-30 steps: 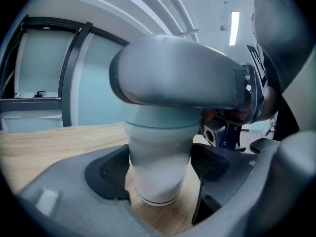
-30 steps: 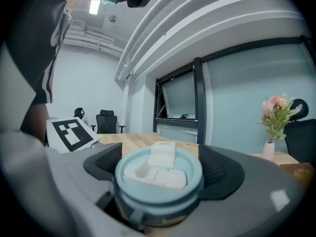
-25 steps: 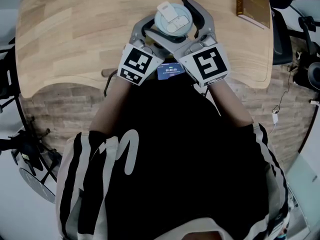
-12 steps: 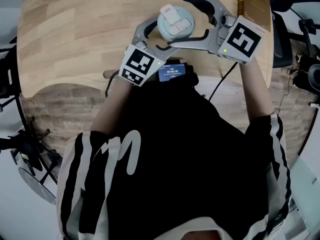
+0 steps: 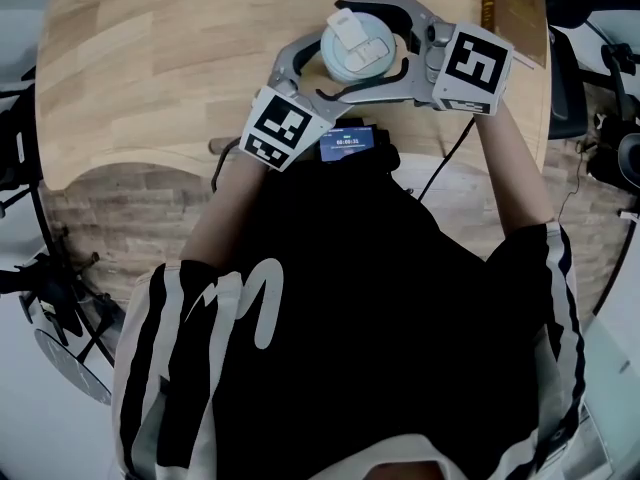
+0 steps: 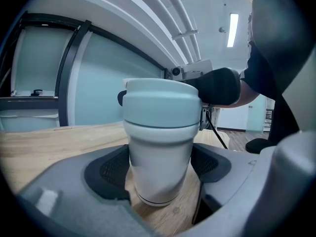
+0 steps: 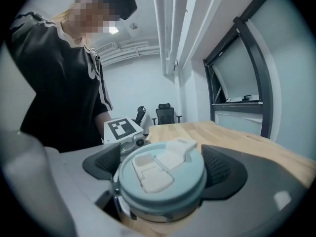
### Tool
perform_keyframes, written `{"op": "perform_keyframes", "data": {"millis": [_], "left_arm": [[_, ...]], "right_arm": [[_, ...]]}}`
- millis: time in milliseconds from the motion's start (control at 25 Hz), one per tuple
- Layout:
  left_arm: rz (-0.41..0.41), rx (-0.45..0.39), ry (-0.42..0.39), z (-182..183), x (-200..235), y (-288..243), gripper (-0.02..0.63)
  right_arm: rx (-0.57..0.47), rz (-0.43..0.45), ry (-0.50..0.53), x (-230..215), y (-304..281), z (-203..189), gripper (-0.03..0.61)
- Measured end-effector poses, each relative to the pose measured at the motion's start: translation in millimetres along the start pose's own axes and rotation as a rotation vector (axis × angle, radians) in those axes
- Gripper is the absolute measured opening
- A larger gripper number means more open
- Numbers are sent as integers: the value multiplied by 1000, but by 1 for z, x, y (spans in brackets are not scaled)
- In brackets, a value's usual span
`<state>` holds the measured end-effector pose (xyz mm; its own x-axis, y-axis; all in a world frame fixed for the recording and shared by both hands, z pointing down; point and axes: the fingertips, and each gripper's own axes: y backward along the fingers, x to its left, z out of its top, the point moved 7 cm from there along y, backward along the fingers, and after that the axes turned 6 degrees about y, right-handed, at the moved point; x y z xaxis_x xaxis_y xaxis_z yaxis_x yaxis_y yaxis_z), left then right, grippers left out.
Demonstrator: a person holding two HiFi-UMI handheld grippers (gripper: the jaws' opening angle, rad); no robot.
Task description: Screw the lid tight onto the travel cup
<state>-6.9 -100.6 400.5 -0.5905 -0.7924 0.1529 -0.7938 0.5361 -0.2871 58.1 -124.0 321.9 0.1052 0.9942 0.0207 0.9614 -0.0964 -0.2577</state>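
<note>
Now, whitish travel cup [image 6: 157, 157] under pale-blue lid [image 7: 160, 181] — left claw [image 6: 158, 168] clamped on cup, right claw [image 7: 163, 168] clamped on lid.

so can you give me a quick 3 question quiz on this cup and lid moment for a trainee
1. True or false: the left tool grips the travel cup by its body, below the lid.
2. What does the right tool close around? A the lid; B the cup's base; C nothing at all.
3. Fill in: the cup stands upright on a ___ table.

Key: 1 true; 2 A; 3 wooden.
</note>
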Motion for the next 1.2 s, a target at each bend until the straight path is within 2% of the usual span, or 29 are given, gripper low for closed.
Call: {"op": "perform_keyframes", "data": {"millis": [320, 640, 1200], "left_arm": [[-3, -3, 1, 0, 0, 1, 396], [-3, -4, 3, -1, 0, 2, 396], [5, -9, 7, -2, 0, 1, 396]], "right_arm": [[-25, -146, 26, 4, 0, -1, 493], [41, -275, 62, 9, -10, 1, 489], [19, -470, 33, 13, -9, 1, 482]]}}
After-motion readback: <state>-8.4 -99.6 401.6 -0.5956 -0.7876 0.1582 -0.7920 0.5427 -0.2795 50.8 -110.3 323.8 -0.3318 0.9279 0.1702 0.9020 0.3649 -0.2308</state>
